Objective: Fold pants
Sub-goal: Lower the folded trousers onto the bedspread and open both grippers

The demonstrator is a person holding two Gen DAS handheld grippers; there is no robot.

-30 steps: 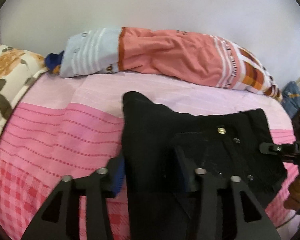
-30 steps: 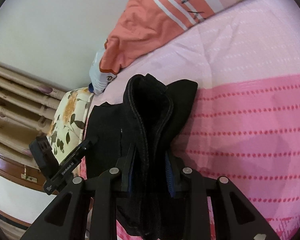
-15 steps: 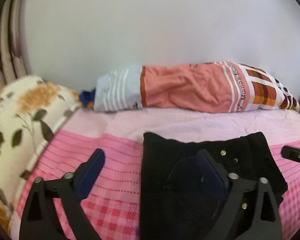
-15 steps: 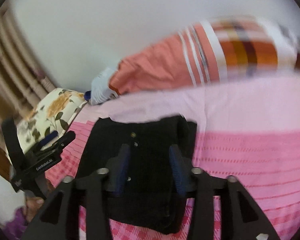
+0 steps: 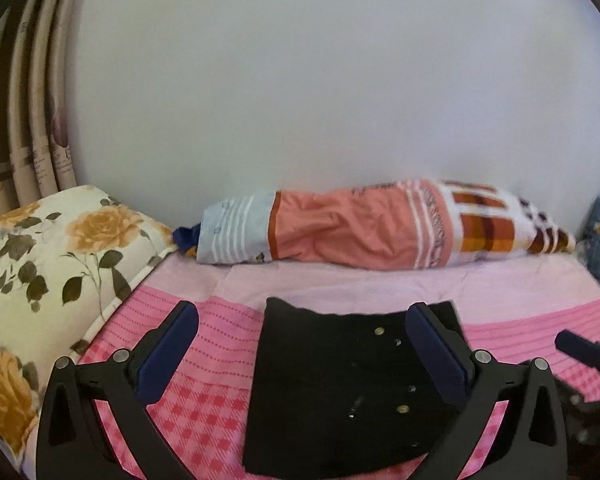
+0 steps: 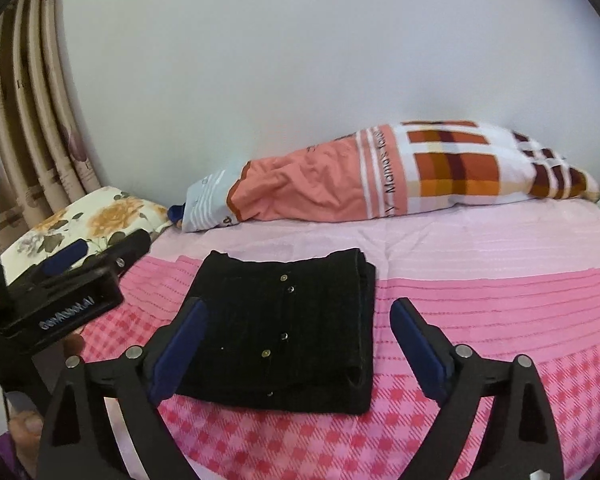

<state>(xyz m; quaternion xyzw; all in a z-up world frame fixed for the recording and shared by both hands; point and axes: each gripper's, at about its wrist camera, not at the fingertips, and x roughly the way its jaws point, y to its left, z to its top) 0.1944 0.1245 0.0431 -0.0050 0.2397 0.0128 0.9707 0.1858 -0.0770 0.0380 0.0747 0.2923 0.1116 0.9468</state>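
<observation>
Opening wide, both hand-held grippers, L (image 5: pixel 302 344) & R (image 6: pixel 298 338), nothing gripped, over folded black pants (image 6: pixel 284 328).

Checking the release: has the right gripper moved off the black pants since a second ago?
Yes. The right gripper has let go and pulled up and back; the pants lie folded on the pink bedsheet.

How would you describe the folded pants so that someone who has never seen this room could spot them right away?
Find the bed with the pink sheet, checked near the front edge, and the long orange patterned pillow against the white wall. In front of that pillow, on the sheet, lies a flat rectangular stack: the folded black pants. They are the only black cloth on the bed, dotted with small metal studs.
</observation>
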